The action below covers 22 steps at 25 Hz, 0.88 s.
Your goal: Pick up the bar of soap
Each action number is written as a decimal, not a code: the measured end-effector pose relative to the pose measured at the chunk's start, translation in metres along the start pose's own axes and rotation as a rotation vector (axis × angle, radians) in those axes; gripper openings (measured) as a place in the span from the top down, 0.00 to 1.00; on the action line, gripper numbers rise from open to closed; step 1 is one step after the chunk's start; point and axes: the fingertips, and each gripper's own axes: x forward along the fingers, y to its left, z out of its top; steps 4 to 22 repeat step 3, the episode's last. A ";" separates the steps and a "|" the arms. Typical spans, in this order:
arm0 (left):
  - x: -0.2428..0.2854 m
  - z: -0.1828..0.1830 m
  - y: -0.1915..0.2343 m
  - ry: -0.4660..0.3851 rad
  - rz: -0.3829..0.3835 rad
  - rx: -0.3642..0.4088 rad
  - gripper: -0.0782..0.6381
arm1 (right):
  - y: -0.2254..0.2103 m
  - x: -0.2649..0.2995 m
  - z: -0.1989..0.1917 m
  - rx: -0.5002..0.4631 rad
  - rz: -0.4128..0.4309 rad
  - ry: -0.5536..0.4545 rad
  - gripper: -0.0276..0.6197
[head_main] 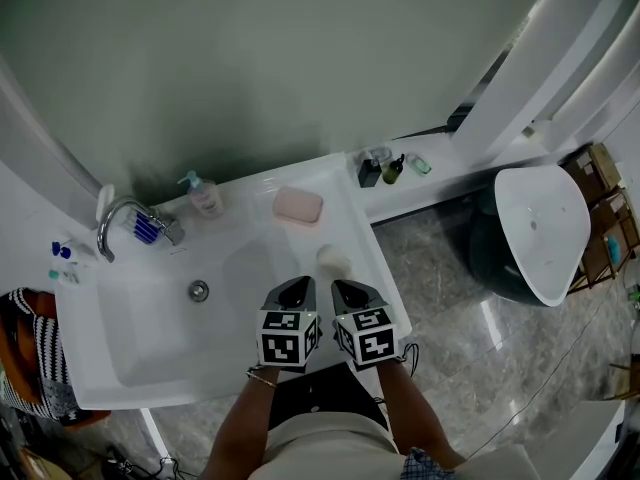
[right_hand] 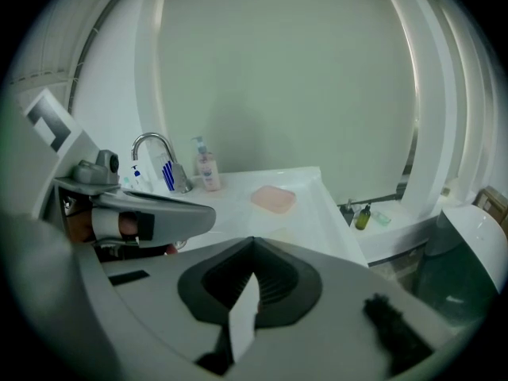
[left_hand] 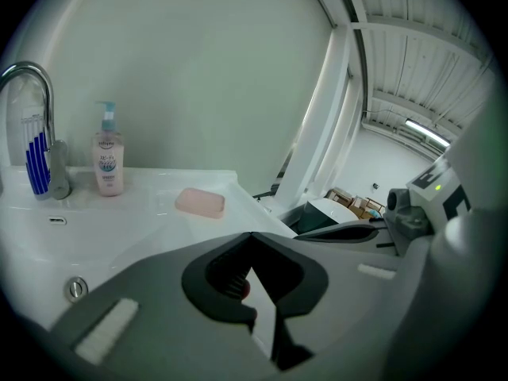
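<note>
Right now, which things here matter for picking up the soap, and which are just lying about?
Job: bar of soap, left gripper, right gripper, both shut and empty.
Lying about: pump bottle, faucet, small bottles on the ledge, toilet.

The sink (head_main: 130, 338) is white and glossy, smooth like glazed ceramic. The tap (head_main: 112, 218) and the drain (head_main: 199, 290) are bright, mirror-shiny metal. The bar of soap (head_main: 298, 206) is pink and smooth, with a matt face that carries no shine. The pump bottle (head_main: 205, 196) looks like clear plastic with a printed label. The floor (head_main: 450, 298) is polished grey stone, veined and reflective. The left gripper (head_main: 296, 288) and right gripper (head_main: 351, 290) have matt grey plastic shells and black jaws, and their marker cubes carry flat black-and-white print. The wall (head_main: 250, 58) is matt pale green.
</note>
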 end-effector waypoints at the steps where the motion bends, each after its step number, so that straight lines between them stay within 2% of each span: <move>1: 0.000 0.000 0.001 0.001 0.001 -0.001 0.88 | 0.001 0.000 -0.001 0.001 0.005 0.000 0.94; 22: 0.001 -0.001 0.001 0.002 0.002 -0.003 0.88 | 0.001 0.001 -0.002 0.003 0.014 0.000 0.94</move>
